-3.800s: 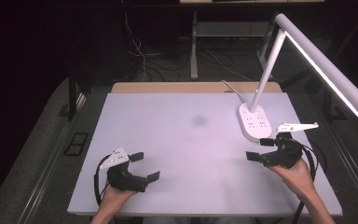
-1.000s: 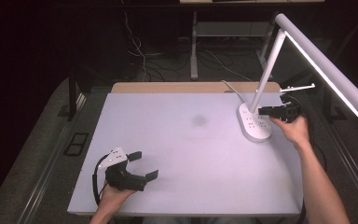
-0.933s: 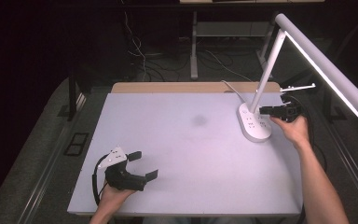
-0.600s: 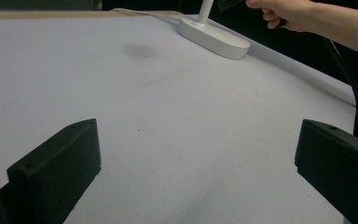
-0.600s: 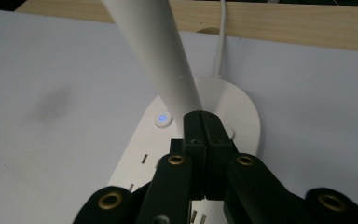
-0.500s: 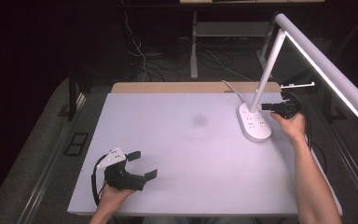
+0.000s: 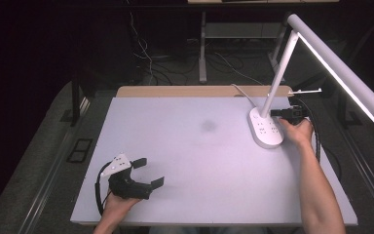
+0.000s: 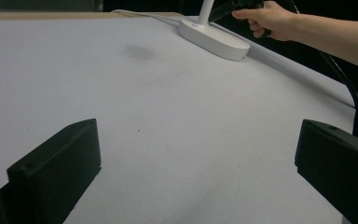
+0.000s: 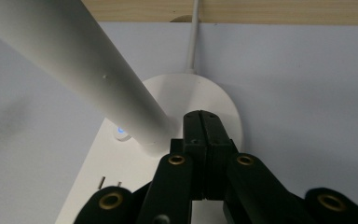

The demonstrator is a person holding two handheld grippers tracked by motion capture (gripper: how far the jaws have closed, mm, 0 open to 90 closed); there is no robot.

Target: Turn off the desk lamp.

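From above, a white desk lamp stands at the far right of the pale tabletop, its lit bar angled overhead. The right gripper reaches the lamp's stem, and its own camera shows its jaws pressed together, empty, above the base, where a small blue light glows. The left gripper rests near the front edge, jaws spread wide.
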